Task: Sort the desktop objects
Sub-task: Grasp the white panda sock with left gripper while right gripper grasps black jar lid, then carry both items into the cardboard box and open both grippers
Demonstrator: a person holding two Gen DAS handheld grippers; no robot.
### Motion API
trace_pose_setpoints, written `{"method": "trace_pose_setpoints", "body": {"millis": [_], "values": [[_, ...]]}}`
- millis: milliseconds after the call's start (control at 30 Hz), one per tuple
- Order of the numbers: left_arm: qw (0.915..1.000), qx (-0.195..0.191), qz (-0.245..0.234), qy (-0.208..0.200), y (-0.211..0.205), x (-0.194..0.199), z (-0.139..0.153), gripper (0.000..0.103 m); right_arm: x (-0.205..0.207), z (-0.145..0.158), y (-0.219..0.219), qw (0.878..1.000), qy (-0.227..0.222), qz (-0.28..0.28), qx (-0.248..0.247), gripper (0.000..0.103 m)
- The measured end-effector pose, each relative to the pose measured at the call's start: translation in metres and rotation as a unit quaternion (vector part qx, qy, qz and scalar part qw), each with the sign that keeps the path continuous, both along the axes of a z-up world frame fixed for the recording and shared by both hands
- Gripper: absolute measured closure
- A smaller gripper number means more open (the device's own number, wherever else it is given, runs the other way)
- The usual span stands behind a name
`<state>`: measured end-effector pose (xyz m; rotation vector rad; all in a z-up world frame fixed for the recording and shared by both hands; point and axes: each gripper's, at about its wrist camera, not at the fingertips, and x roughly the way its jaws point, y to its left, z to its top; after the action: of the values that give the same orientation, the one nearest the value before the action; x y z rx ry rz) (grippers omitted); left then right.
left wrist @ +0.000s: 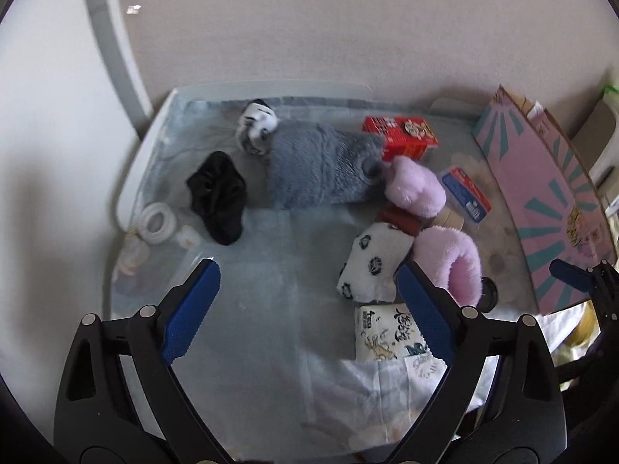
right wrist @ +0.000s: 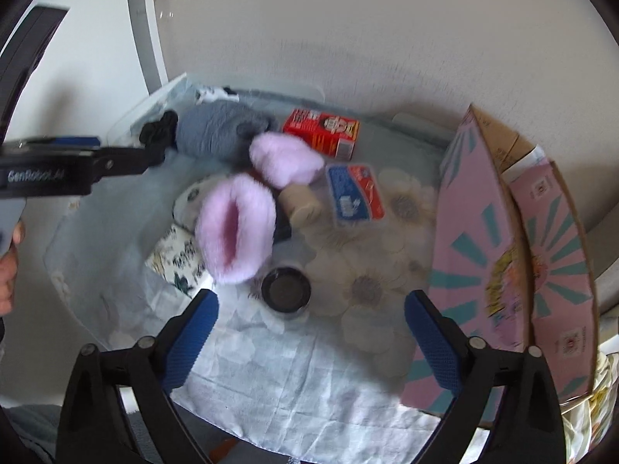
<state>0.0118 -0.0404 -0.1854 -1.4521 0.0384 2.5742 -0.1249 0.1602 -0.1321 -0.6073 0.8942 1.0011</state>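
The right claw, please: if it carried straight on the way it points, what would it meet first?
Most likely the round black lid, just ahead between the fingers of the open right claw; depth is unclear, so it could land on the floral cloth first.

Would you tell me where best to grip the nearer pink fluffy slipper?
Probably at the cuff of the nearer pink slipper, from above: its opening gapes toward the right gripper, so one finger could slip inside and pinch the soft rim.

Brown cylinder [left wrist: 402,221] mostly buried under the pink slipper [left wrist: 416,187], tissue pack [left wrist: 383,334] part-hidden behind a gripper finger, right-wrist view motion-blurred, pink box [right wrist: 479,270] cut off below.
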Motion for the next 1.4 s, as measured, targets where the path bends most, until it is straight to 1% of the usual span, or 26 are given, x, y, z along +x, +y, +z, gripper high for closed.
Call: {"method": "trace_pose_setpoints", "body": {"millis": [67,133,200,267,433,500,567,600,667,700,767,800,833,867,967,1067,1300,1400], "values": [[0.9998,-0.012,-0.017,-0.004,0.01,-0.005,-0.012,0.011,-0.001,-0.014,0.001,1.0,0.002,-0.001,-0.01,0.016],[0.9993,-0.019,-0.032,-0.004,0.018,-0.009,-0.023,0.011,0.001,-0.026,0.004,1.0,0.004,-0.003,-0.015,0.02],[0.9989,-0.018,-0.042,-0.004,0.021,-0.011,-0.028,0.011,0.003,-0.033,0.007,1.0,0.002,-0.006,-0.016,0.021],[0.9985,-0.019,-0.051,-0.004,0.025,-0.015,-0.033,0.011,0.007,-0.038,0.01,1.0,0.003,-0.008,-0.016,0.026],[0.9964,-0.024,-0.081,-0.01,0.037,-0.022,-0.047,0.012,0.009,-0.045,0.02,1.0,0.004,-0.01,-0.014,0.033],[0.9957,-0.026,-0.088,-0.011,0.039,-0.024,-0.05,0.015,0.009,-0.046,0.023,1.0,0.001,-0.011,-0.012,0.036],[0.9949,-0.018,-0.098,-0.017,0.04,-0.027,-0.055,0.026,0.009,-0.047,0.025,1.0,0.003,-0.012,-0.009,0.044],[0.9946,-0.01,-0.101,-0.019,0.04,-0.029,-0.056,0.029,0.01,-0.047,0.026,1.0,0.006,-0.013,-0.008,0.046],[0.9942,0.001,-0.106,-0.02,0.041,-0.03,-0.057,0.039,0.011,-0.049,0.029,1.0,0.01,-0.017,-0.008,0.052],[0.9937,0.005,-0.111,-0.019,0.042,-0.029,-0.056,0.042,0.012,-0.05,0.03,1.0,0.01,-0.018,-0.008,0.053],[0.9922,0.01,-0.123,-0.02,0.045,-0.029,-0.057,0.054,0.013,-0.05,0.03,1.0,0.011,-0.021,-0.005,0.058],[0.9912,0.013,-0.13,-0.022,0.046,-0.028,-0.058,0.058,0.014,-0.05,0.029,1.0,0.015,-0.023,-0.003,0.061],[0.99,0.017,-0.138,-0.024,0.047,-0.028,-0.058,0.064,0.014,-0.05,0.029,0.999,0.021,-0.024,0.0,0.07],[0.989,0.02,-0.144,-0.024,0.048,-0.027,-0.058,0.069,0.015,-0.05,0.029,0.999,0.026,-0.025,0.003,0.07],[0.9875,0.021,-0.155,-0.021,0.05,-0.026,-0.058,0.072,0.014,-0.05,0.028,0.999,0.027,-0.03,0.004,0.07],[0.987,0.032,-0.155,-0.026,0.047,-0.026,-0.056,0.074,0.015,-0.051,0.028,0.999,0.033,-0.042,0.007,0.07],[0.9879,0.04,-0.148,-0.02,0.03,-0.028,-0.04,0.075,0.015,-0.041,0.026,0.998,0.026,-0.055,0.001,0.07],[0.9888,0.043,-0.142,-0.017,0.021,-0.031,-0.029,0.075,0.016,-0.035,0.026,0.997,0.031,-0.065,0.003,0.07]]}}
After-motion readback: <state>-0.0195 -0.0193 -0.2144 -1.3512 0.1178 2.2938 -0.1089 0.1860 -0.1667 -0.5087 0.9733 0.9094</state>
